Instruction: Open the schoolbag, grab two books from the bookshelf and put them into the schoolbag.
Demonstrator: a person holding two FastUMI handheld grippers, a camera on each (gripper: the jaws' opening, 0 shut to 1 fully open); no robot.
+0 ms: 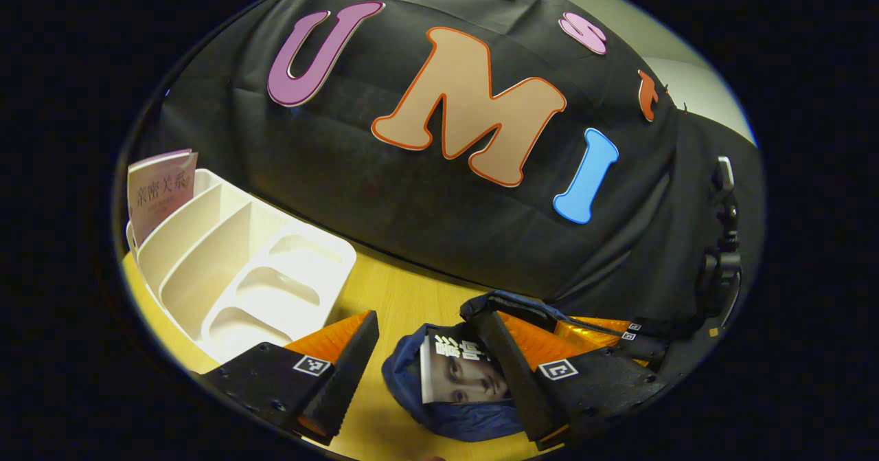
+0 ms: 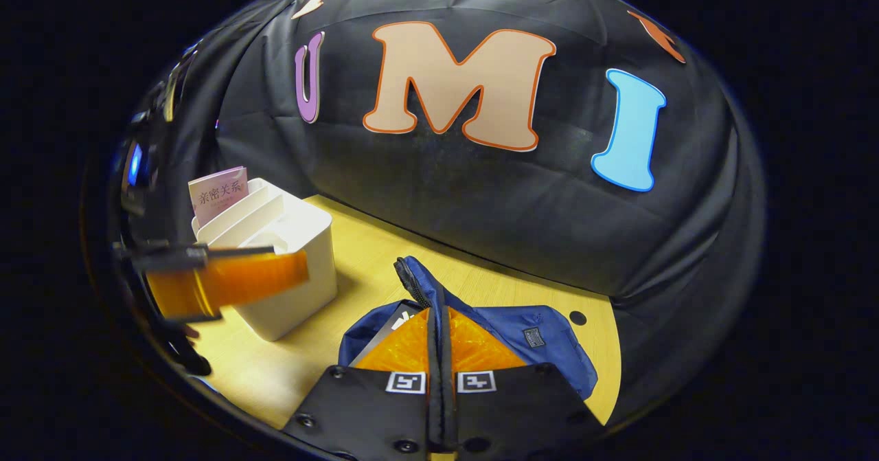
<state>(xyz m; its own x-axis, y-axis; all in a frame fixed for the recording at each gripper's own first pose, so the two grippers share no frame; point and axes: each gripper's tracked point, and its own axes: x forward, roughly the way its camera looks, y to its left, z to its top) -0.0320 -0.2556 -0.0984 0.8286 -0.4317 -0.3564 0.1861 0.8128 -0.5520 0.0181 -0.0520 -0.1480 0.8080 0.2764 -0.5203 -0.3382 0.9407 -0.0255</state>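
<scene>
Our right gripper [image 2: 439,351] pinches the schoolbag [image 2: 542,344] rim — our left gripper [image 1: 426,372] gapes over a book [image 1: 457,372] inside; bookshelf [image 2: 288,255] near the tabletop's [image 2: 384,268] left edge.

Both views low over table [image 1: 405,289], facing wall, sharing schoolbag [image 2: 549,344] and bookshelf [image 2: 295,241]

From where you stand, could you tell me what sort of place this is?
Probably a recording booth staged as a study desk: a black cloth wall backs a wooden tabletop holding a white bookshelf with a pink book, plus a blue schoolbag.
</scene>
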